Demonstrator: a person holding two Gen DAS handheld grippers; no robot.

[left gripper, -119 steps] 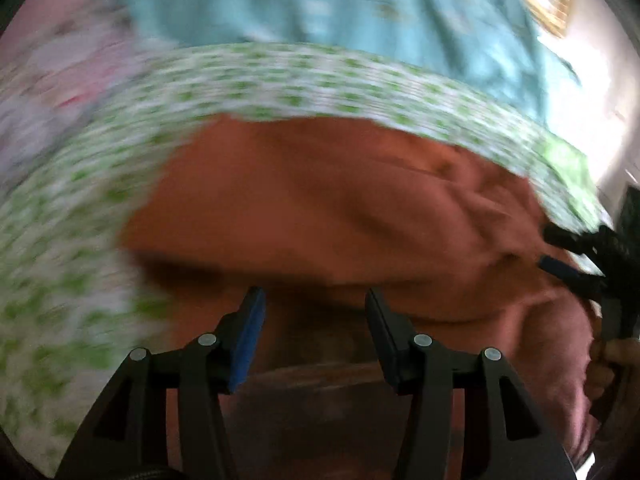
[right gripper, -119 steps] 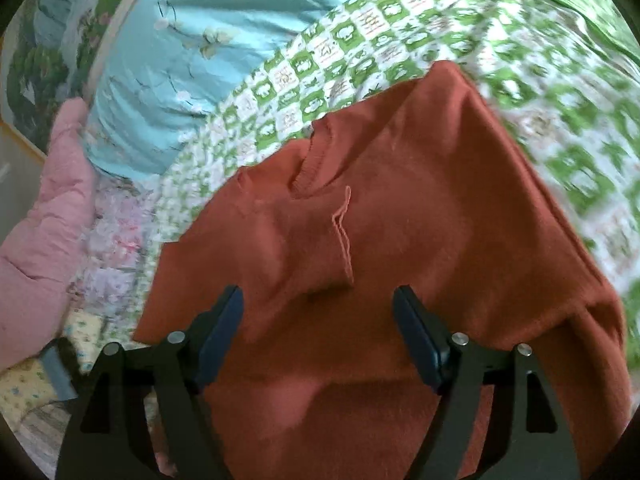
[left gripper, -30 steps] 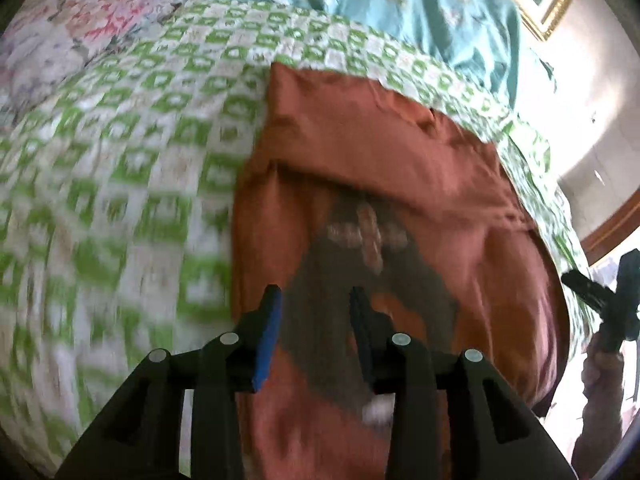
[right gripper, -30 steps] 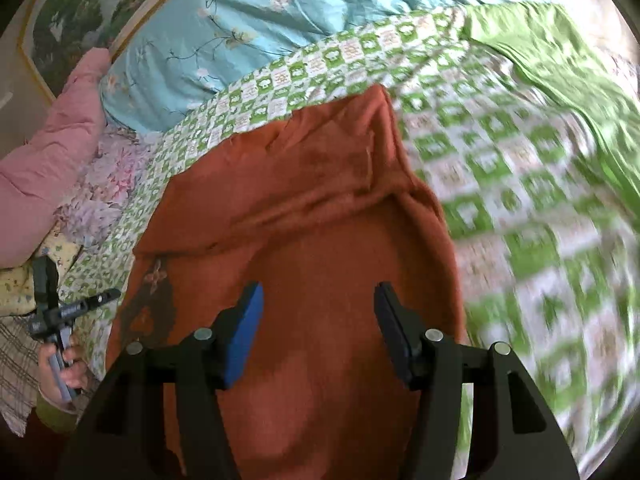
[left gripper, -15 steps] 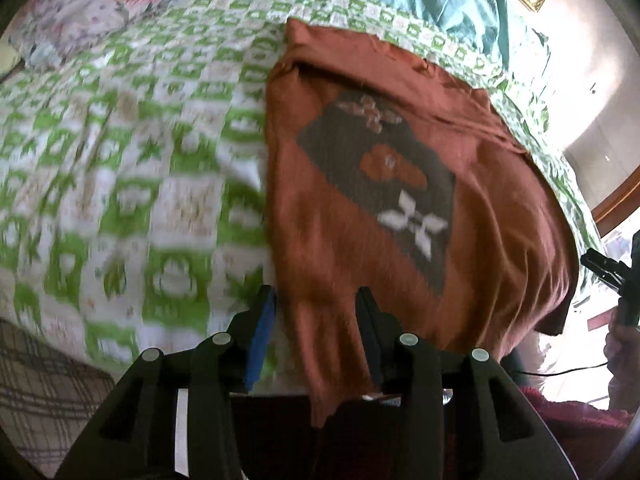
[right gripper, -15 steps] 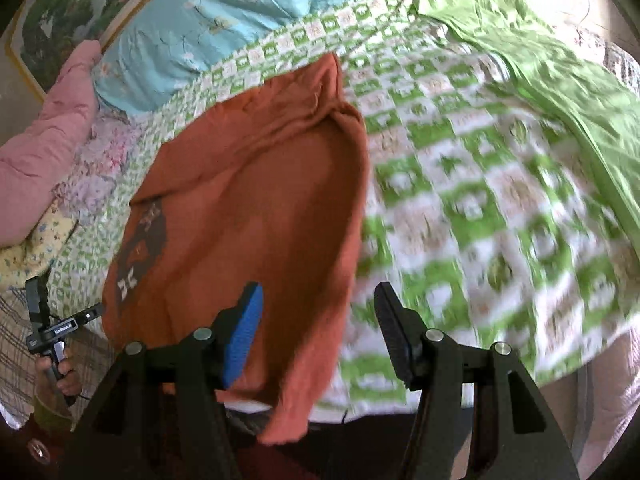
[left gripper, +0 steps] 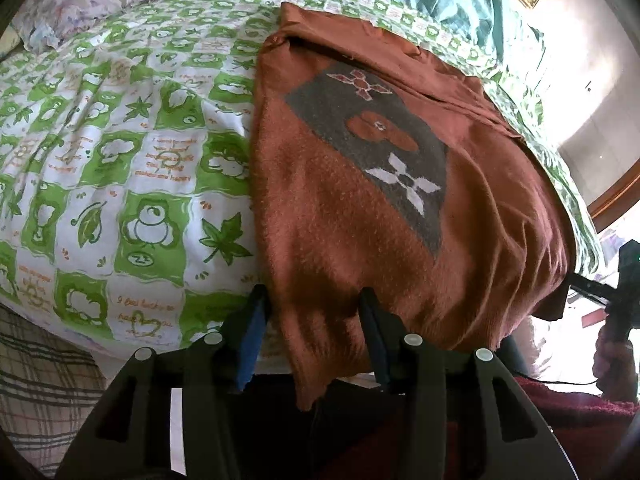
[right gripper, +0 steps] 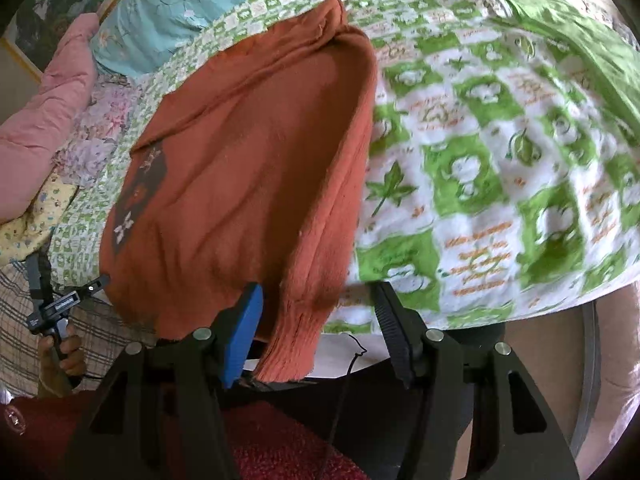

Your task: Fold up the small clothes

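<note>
A rust-orange knit sweater [left gripper: 360, 208] with a grey patch and a white flower motif lies spread on the green-and-white checked bedspread [left gripper: 120, 168]. Its hem hangs over the near bed edge. My left gripper [left gripper: 312, 308] is open, its jaws either side of the hem's left corner without pinching it. In the right wrist view the sweater [right gripper: 248, 168] shows its ribbed hem corner hanging between the jaws of my open right gripper [right gripper: 316, 296]. Each gripper also appears small in the other's view: the right one [left gripper: 616, 292] and the left one [right gripper: 64, 296].
A turquoise floral quilt [right gripper: 180, 4] and a pink pillow [right gripper: 44, 100] lie at the bed's far end. A plain green sheet [right gripper: 560, 12] covers the far right. A plaid blanket [left gripper: 36, 380] hangs below the bed edge. The person's dark red garment [right gripper: 272, 444] is beneath the grippers.
Both grippers pulled back toward the near bed edge. The sweater now lies flat with its patch side up, and its hem hangs between the open jaws.
</note>
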